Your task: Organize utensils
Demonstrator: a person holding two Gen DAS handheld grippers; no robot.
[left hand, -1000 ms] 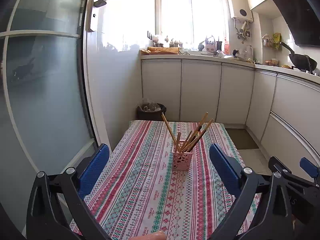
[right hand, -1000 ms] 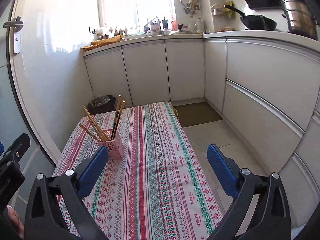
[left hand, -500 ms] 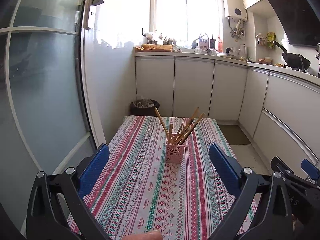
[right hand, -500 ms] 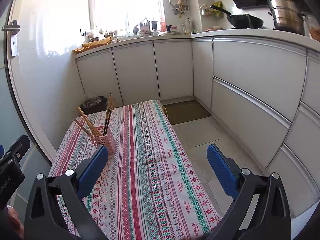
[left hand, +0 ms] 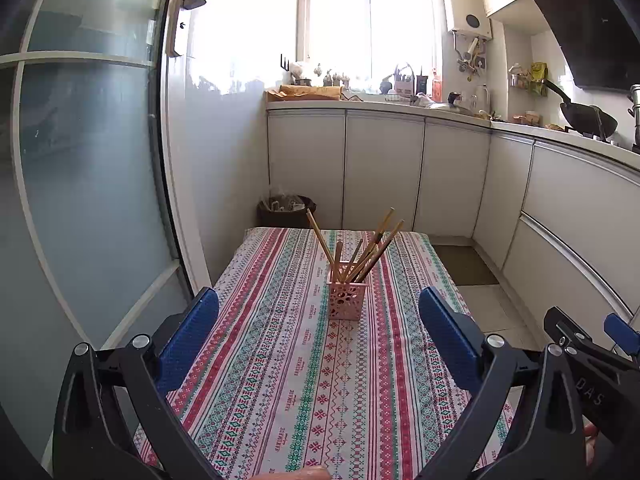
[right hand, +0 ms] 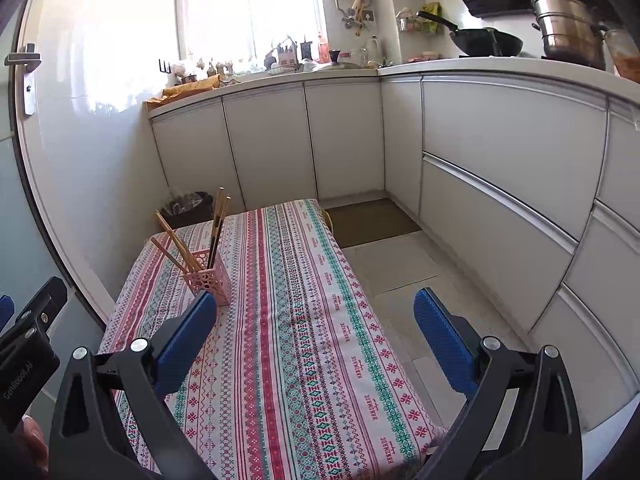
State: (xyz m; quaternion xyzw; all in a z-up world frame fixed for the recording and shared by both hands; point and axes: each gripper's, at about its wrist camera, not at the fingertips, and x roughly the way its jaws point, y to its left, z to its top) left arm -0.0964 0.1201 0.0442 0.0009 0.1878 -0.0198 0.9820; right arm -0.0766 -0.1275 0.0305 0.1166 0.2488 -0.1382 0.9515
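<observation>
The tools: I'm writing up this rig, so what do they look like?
Both match: the left tool and right tool have black angular frames with silver bolts, and two flat fingers faced with textured blue pads. White lettering marks each black body where it shows in the other's view.

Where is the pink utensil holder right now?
The pink utensil holder stands upright on the striped tablecloth, centred ahead of the left tool in its view; in the right wrist view it sits toward the table's left side.
</observation>
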